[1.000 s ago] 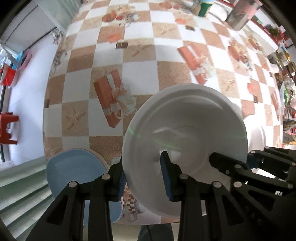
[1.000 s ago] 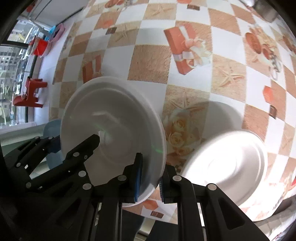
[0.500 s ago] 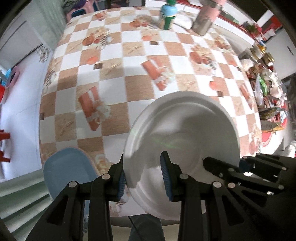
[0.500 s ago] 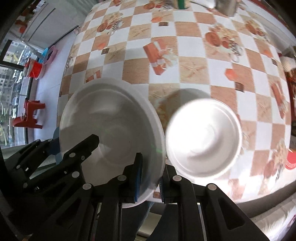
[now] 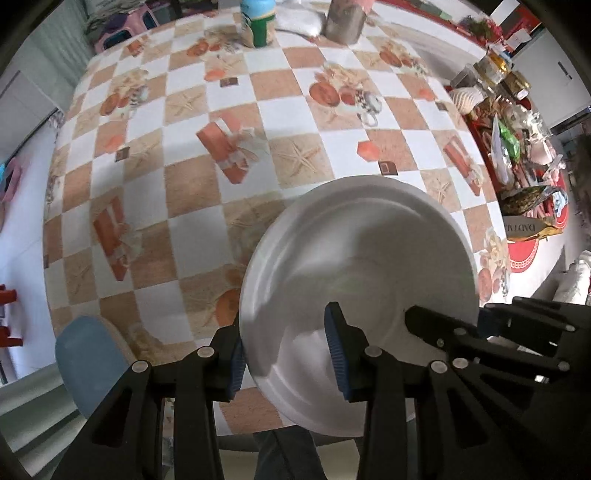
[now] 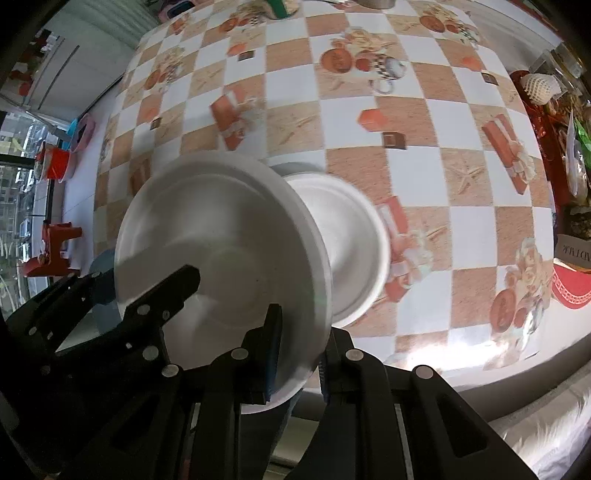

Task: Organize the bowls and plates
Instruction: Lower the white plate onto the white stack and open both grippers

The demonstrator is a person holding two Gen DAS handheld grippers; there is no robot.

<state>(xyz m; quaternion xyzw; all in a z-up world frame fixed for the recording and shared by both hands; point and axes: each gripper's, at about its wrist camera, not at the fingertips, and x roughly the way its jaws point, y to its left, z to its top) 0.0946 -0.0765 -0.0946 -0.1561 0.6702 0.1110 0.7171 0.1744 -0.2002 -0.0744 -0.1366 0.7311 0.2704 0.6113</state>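
Both grippers hold one white plate (image 5: 362, 266) above the near edge of the checkered table. My left gripper (image 5: 288, 354) is shut on its left rim; my right gripper (image 6: 299, 354) is shut on its right rim, and the plate (image 6: 221, 258) fills the left of the right wrist view. The right gripper's black body (image 5: 517, 347) shows at lower right in the left wrist view, the left gripper's body (image 6: 92, 317) at lower left in the right wrist view. A second white plate (image 6: 351, 240) lies on the table, partly hidden behind the held one. A blue plate (image 5: 88, 365) sits at the table's near left edge.
A green-lidded jar (image 5: 258, 22) and a metal cup (image 5: 343, 22) stand at the table's far edge (image 5: 310, 29). Cluttered jars and packets (image 5: 509, 122) fill a red tray on the right. Red stools (image 6: 51, 251) stand on the floor at left.
Both grippers rose with the white plate and shifted right. The second white plate on the table now sits partly behind the held plate.
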